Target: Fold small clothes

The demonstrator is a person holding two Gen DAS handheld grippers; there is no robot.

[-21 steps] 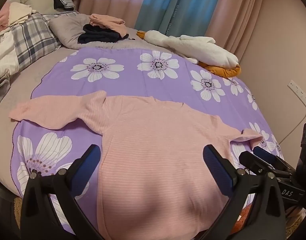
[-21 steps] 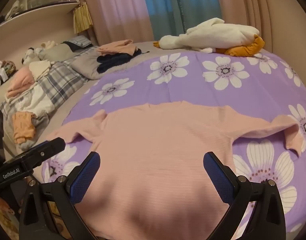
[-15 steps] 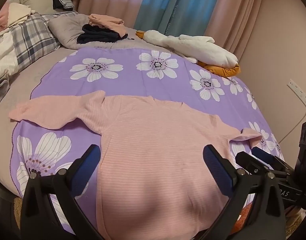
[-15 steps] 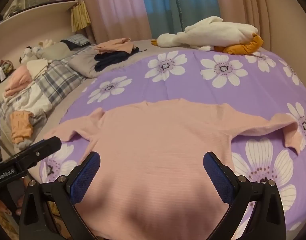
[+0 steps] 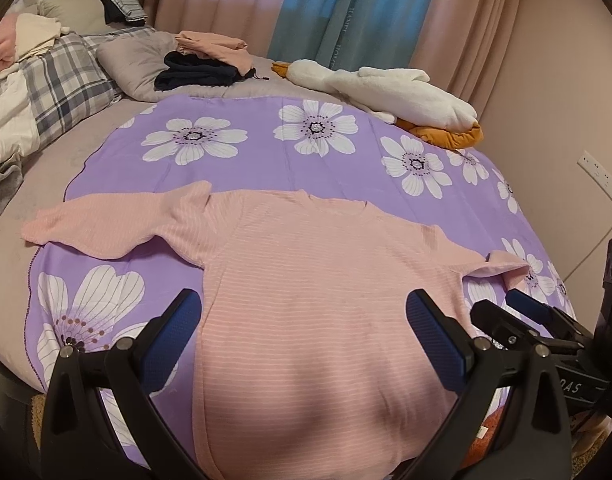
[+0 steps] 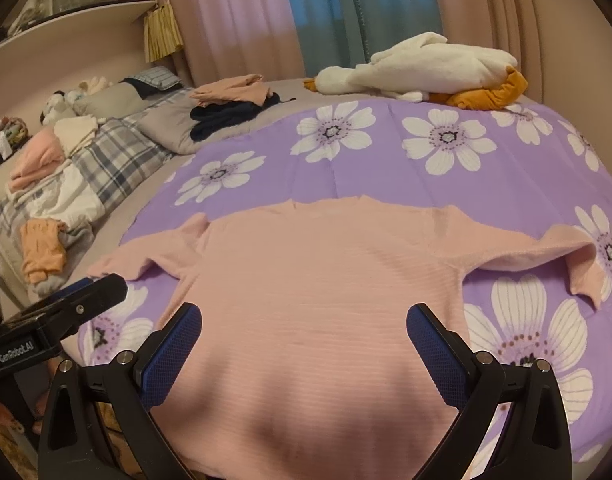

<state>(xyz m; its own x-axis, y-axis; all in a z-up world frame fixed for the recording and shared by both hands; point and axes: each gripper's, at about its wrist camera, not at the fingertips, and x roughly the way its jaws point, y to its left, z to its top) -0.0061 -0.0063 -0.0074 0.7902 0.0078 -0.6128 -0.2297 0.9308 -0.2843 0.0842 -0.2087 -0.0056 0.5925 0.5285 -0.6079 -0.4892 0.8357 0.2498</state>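
The pink sweater (image 5: 318, 296) lies flat on the purple flowered sheet (image 5: 266, 152), hem nearest both claws, neckline pointing away toward the curtains (image 5: 306, 4), sleeves stretched out sideways. The left claw (image 5: 306, 340) and right claw (image 6: 306, 340) both hover over the hem, fingers spread wide, holding nothing.

Both wrist views look forward from the bed's near edge, close above the pink top (image 5: 314, 280) (image 6: 318, 292), sharing it, the purple flowered sheet (image 5: 266, 152) (image 6: 386, 184) and curtains.
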